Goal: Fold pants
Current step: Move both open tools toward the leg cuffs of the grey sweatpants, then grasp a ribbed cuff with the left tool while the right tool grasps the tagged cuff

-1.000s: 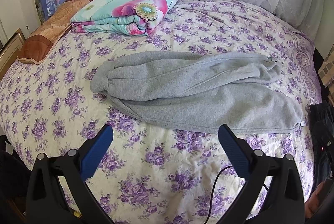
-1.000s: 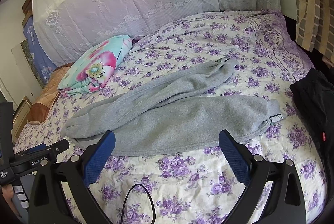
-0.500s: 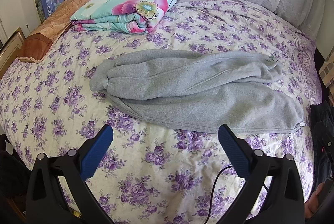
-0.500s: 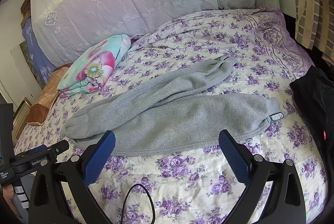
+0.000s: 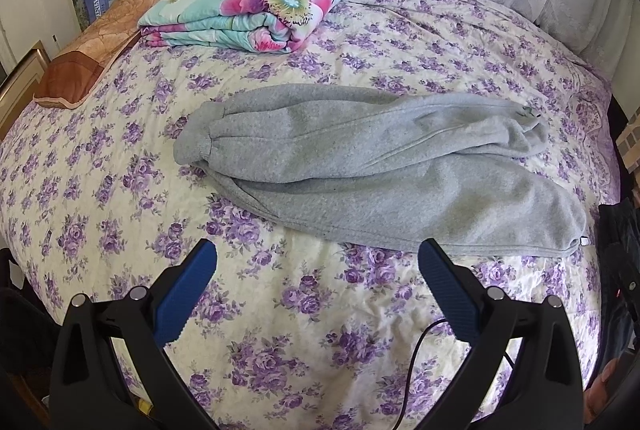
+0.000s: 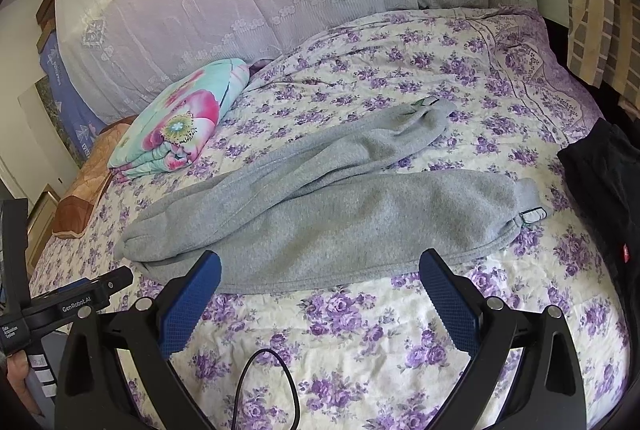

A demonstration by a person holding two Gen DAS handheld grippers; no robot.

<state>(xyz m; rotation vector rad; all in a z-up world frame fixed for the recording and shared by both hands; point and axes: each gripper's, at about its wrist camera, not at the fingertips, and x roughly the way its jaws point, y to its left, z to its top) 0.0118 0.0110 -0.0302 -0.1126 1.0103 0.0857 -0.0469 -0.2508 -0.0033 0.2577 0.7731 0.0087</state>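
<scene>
- Pants (image 5: 376, 165): grey sweatpants lying across the middle of the bed (image 5: 100, 189), legs laid roughly one over the other, cuffs toward my left, waist end toward my right near the dark clothes (image 6: 608, 197) at the bed edge.
- Not flat yet: upper leg is twisted and bunched near the waist, near edge curves. I'd judge the fold hasn't started.
- Doing it well, imo: smooth and line up both legs first, then pinch both layers at the cuff end w/ one gripper and the waist end w/ the other, lift low and bring one end over to the other so the edges match. Grab only pants, not the bedspread under them.
- Left gripper (image 5: 318, 268): spread wide, nothing between the pads, hovering above the bedspread just short of the pants' near edge, touching nothing.
- Right gripper (image 6: 320, 276): also wide apart and empty; tips sit visually at the near hem, but contact w/ the cloth I can't confirm.
- Folded flowery blanket (image 5: 256, 9) sits near the headboard, well apart from the pants, not in the way.
- Thin black cable (image 6: 268, 386) loops below the right gripper; keep it out of the pinch.
</scene>
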